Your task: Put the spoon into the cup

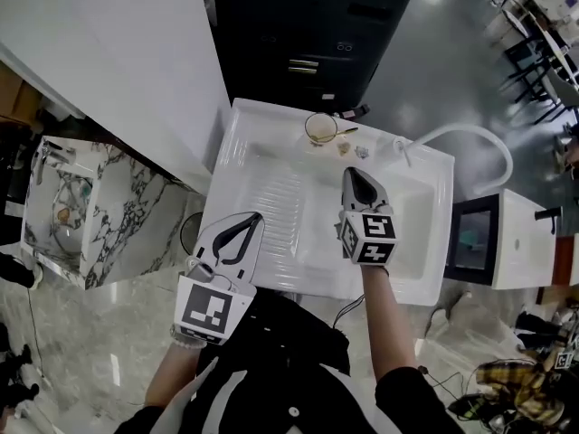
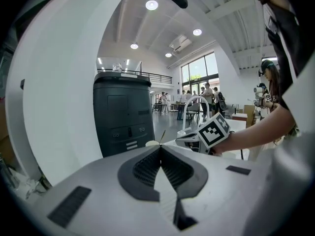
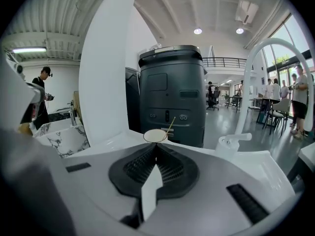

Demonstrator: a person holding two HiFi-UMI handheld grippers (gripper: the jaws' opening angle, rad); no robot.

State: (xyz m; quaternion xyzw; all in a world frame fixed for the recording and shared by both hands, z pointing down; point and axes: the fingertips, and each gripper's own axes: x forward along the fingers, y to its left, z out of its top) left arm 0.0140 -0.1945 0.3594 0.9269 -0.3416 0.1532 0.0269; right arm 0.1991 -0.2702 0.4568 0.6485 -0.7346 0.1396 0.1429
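One tall dark cabinet (image 1: 308, 25) stands behind everything, its front facing both gripper views. Against it sits a white worktop (image 1: 262, 269) moulded as a sink unit, with a ribbed drainer (image 1: 276, 193) on its left half and a basin (image 1: 416, 215) sunk into its right half. A white tap (image 1: 475, 134) arches up from the back rim of the basin and curves off over the right side.

Both claws hang above the front part of the unit, well short of its back edge, and point toward the cabinet. The left claw (image 1: 255, 217) is over the front left of the drainer. Its dark ribbed pads lie together at the tips with nothing between them, as the left gripper view shows (image 2: 160, 149). The right claw (image 1: 355, 172) is further in, over the line where the drainer meets the basin. Its pads are likewise pressed together on nothing (image 3: 156, 146).

Smaller still, the cup (image 1: 320, 127) stands upright at the back edge of the worktop, just in front of the cabinet and well apart from both claws. It is pale, with a round open rim. The spoon (image 3: 170, 124) is in it: a thin handle rises out of the rim and leans to the right, and the bowl end is hidden inside. A small pale item lies just right of the cup, too small to tell.
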